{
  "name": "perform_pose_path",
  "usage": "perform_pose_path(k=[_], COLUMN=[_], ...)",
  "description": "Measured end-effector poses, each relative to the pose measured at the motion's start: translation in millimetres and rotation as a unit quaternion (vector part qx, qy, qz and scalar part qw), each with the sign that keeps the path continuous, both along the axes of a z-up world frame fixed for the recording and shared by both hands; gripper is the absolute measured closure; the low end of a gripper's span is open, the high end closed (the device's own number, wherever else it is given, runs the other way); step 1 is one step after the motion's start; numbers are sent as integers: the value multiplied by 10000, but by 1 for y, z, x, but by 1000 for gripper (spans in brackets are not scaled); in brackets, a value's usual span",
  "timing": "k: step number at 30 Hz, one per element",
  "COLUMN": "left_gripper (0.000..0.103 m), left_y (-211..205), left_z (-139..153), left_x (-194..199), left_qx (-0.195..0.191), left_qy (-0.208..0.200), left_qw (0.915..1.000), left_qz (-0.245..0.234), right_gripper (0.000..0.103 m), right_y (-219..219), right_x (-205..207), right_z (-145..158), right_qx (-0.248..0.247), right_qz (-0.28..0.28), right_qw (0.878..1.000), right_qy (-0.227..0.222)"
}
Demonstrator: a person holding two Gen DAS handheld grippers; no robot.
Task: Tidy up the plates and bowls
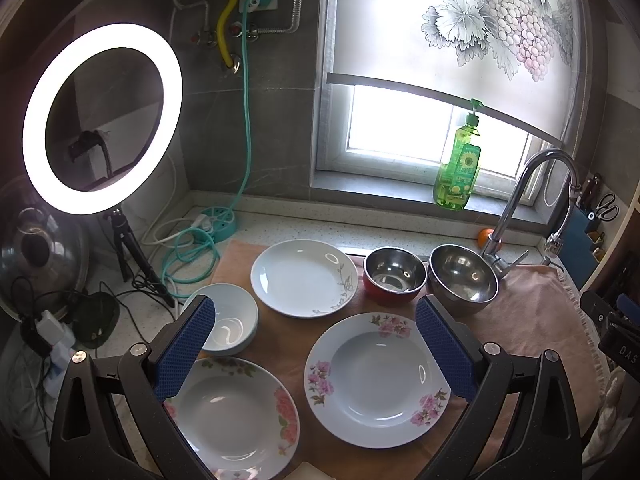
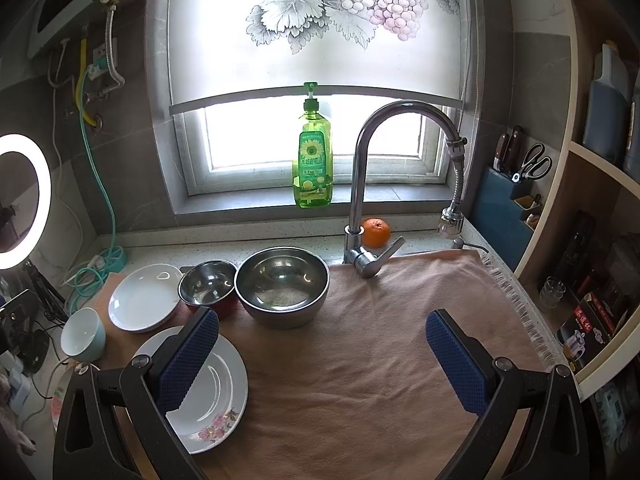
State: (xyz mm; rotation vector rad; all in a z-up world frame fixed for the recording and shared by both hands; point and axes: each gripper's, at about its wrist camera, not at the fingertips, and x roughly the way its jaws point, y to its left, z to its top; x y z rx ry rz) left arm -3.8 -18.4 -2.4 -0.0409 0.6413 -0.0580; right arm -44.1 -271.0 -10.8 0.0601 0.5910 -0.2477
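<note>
— where are the plates found?
— three plates point(image 1: 372, 376) and three bowls point(image 1: 464, 280) are laid on the cloth point(image 2: 360, 360) over the worktop, below and ahead of the left gripper point(image 1: 316, 344).
— and the grippers?
— both are held spread, nothing pinched; the right gripper point(image 2: 322, 356) is poised over bare cloth.

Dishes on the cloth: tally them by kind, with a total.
Plates: 3 (plain white, pink-flowered, peony-rimmed)
Steel bowls: 2 (small red-sided, large)
Ceramic bowl: 1 (white)
Total: 6
</note>
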Motion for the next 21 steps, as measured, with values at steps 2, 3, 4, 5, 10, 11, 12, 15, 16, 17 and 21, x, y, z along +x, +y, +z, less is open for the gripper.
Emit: perform_pose_path(k=[2, 3, 4, 5, 10, 11, 12, 15, 16, 17, 21], left_gripper=[3, 3, 3, 3, 3, 3, 3, 3, 3, 3, 3], left_y=[0, 0, 0, 0, -4, -4, -3, -4, -4, -3, -3], left_z=[0, 0, 0, 0, 4, 4, 4, 4, 4, 4, 3], left_x=[0, 0, 0, 0, 0, 1, 1, 2, 2, 2, 2], left_qx=[-3, -5, -9, -11, 0, -5, -7, -3, -1, -7, 0], left_qy=[3, 5, 3, 1, -4, -4, -5, 0, -2, -2, 9], left_qw=[10000, 10000, 10000, 10000, 10000, 10000, 10000, 10000, 10000, 10000, 10000], left_qz=[-3, -2, 2, 0, -16, -21, -23, -38, -40, -39, -46], right_gripper=[1, 1, 1, 1, 1, 1, 1, 1, 1, 1, 1], right_y=[1, 0, 1, 0, 0, 0, 0, 0, 0, 0, 0], right_x=[1, 1, 1, 2, 2, 1, 2, 2, 2, 2, 2], right_z=[0, 0, 0, 0, 0, 0, 0, 0, 0, 0, 0], right_qx=[-8, -13, -15, -12, -14, -14, -6, -8, -6, -2, -12], right_qz=[-1, -5, -9, -9, -8, -8, -4, -6, -13, -8, -5], right_qw=[10000, 10000, 10000, 10000, 10000, 10000, 10000, 10000, 10000, 10000, 10000], right_qy=[4, 3, 6, 12, 4, 4, 10, 15, 11, 13, 13])
